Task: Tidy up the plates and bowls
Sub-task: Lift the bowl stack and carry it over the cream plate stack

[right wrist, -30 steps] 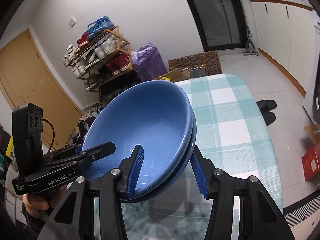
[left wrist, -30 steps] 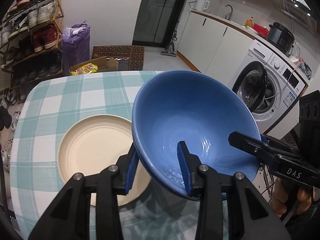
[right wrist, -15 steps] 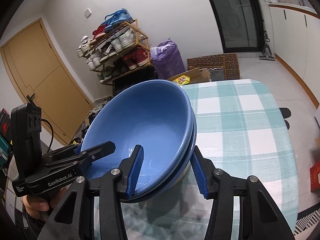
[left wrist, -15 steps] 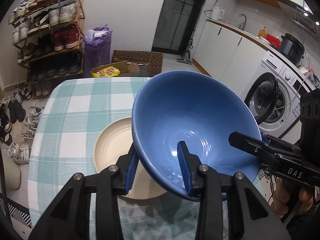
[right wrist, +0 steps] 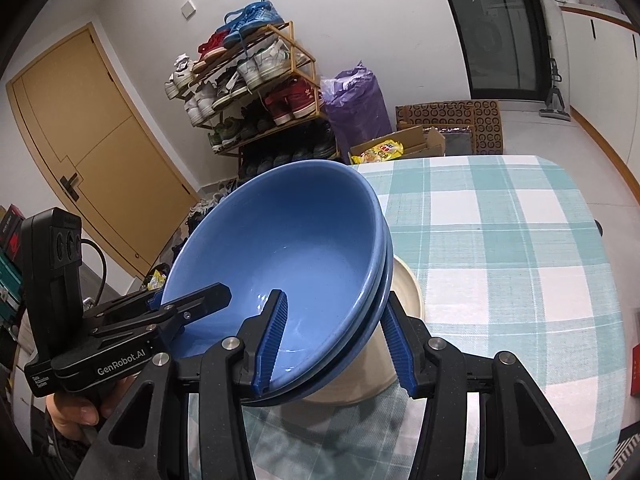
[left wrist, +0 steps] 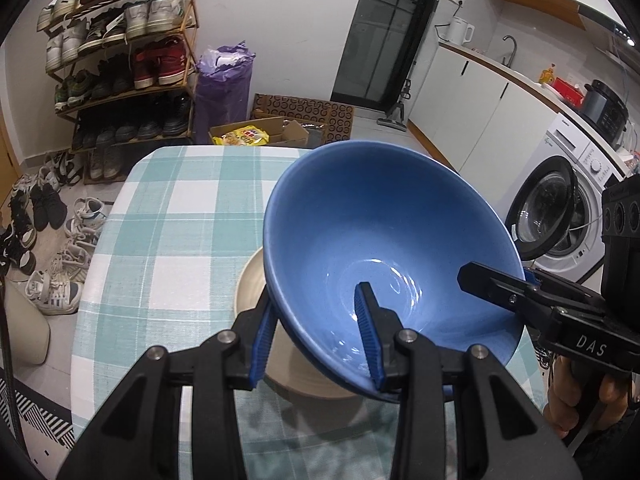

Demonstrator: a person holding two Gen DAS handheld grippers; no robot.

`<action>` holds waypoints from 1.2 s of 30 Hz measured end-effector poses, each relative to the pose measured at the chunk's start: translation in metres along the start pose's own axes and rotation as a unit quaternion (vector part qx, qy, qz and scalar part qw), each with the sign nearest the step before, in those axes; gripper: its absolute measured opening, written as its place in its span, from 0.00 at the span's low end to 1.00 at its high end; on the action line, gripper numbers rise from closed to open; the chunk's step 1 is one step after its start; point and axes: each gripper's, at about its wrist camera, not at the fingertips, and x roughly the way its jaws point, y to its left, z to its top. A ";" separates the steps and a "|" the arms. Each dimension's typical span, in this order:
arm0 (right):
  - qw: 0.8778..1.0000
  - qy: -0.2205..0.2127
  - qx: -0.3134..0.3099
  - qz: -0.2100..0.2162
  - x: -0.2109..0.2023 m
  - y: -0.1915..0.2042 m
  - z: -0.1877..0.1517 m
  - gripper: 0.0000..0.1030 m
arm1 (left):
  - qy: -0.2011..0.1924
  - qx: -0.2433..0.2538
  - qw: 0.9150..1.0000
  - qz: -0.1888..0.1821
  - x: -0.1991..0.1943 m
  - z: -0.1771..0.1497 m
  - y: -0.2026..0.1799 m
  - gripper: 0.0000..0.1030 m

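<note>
Two nested blue bowls [left wrist: 380, 240] [right wrist: 288, 248] hang tilted above the table, carried between both grippers. My left gripper [left wrist: 316, 340] is shut on their left rim, one blue pad inside and one outside; in the right wrist view it appears as the left gripper [right wrist: 192, 300], held by a hand. My right gripper [right wrist: 334, 340] is shut on the opposite rim in the same way, and it shows again as the right gripper [left wrist: 492, 280]. A cream plate [left wrist: 250, 284] [right wrist: 406, 292] lies on the table right under the bowls, mostly hidden by them.
The table carries a green-and-white checked cloth [left wrist: 172, 232] [right wrist: 500, 248]. Beyond its far edge stand a shoe rack [left wrist: 124, 60], a purple bag [left wrist: 224, 84] and an open cardboard box [left wrist: 256, 132]. A washing machine [left wrist: 560, 208] is on the right.
Both grippers have carried the bowls sideways across the table. The cream plate, which lay plainly to one side of the bowls, is now mostly covered beneath them. Both grips are unchanged.
</note>
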 end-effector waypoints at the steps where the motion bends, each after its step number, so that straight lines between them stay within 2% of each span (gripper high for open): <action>1: 1.000 0.002 0.000 0.000 0.003 0.001 0.001 0.48 | 0.001 -0.002 1.000 0.001 0.002 0.000 0.003 0.36; 16: 1.000 0.023 0.001 -0.004 0.041 -0.004 0.010 0.48 | 0.015 -0.016 1.000 0.002 0.033 -0.001 0.023 0.36; 36: 0.999 0.040 0.014 -0.010 0.071 -0.020 0.010 0.48 | 0.031 -0.019 0.999 0.001 0.060 0.002 0.031 0.36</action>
